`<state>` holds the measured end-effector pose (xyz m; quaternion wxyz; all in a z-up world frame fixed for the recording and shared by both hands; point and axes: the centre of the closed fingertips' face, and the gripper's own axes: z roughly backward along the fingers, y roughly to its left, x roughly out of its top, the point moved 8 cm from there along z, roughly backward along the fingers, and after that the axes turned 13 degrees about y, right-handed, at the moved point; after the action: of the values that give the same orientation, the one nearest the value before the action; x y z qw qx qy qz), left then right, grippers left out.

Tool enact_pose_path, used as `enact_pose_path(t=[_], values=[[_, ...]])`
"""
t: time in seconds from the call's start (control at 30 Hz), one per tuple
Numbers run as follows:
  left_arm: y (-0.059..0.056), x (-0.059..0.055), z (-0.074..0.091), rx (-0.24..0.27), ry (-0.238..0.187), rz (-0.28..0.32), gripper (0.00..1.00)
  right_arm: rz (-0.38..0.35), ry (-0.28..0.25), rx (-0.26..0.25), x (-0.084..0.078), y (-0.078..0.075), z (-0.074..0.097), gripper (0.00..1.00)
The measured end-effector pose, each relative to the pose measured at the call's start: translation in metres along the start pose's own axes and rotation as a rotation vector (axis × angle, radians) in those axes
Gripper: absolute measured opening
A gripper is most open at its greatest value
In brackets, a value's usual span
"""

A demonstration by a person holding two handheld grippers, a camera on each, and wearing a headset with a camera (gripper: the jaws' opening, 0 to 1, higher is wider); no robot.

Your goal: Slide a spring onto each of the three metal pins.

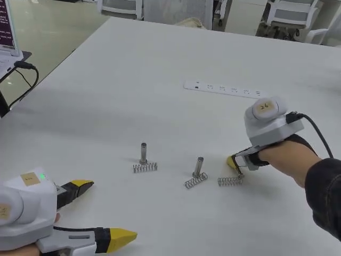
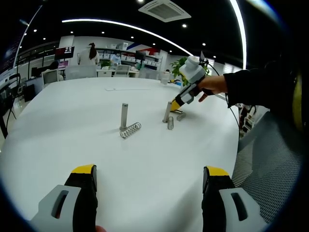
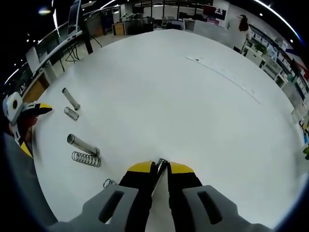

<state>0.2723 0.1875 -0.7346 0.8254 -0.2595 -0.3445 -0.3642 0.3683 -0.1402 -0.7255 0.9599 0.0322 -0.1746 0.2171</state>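
Left gripper [image 1: 104, 209] sits closest at the bottom of the head view, its 2 yellow-tipped jaws spread wide with nothing between them, over the bare white table [image 1: 160, 80]. Right gripper [image 1: 234, 162], held in a hand [image 1: 282, 157] with a dark sleeve, is tipped down to the tabletop. Its jaws are pinched almost together on pin 3 [image 3: 161, 164], of which just a shiny end shows between the tips in the right gripper view. Spring 3 [image 1: 230, 181] lies flat just beside those tips. Next to the left, pin 2 [image 1: 199, 166] stands upright with spring 2 [image 1: 195, 181] lying at its foot. Pin 1 [image 1: 143, 153] stands upright farther left, spring 1 [image 1: 145, 167] lying at its base. All 3 springs lie loose on the table. Beyond them rests a white power strip [image 1: 226, 89], and a laptop [image 1: 8, 32] with a black cable sits at the far left edge.
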Motion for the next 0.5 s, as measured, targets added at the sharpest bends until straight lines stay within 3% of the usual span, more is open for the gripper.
enact_pose_path(t=[0.23, 0.5], values=[[0.0003, 0.0, 0.0007, 0.001, -0.002, 0.001, 0.88, 0.056, 0.012, -0.026, 0.0004, 0.0024, 0.0003, 0.08], [0.0013, 0.0007, 0.002, 0.005, -0.008, 0.003, 0.88, 0.054, 0.016, -0.02, 0.0, 0.002, 0.0008, 0.06]])
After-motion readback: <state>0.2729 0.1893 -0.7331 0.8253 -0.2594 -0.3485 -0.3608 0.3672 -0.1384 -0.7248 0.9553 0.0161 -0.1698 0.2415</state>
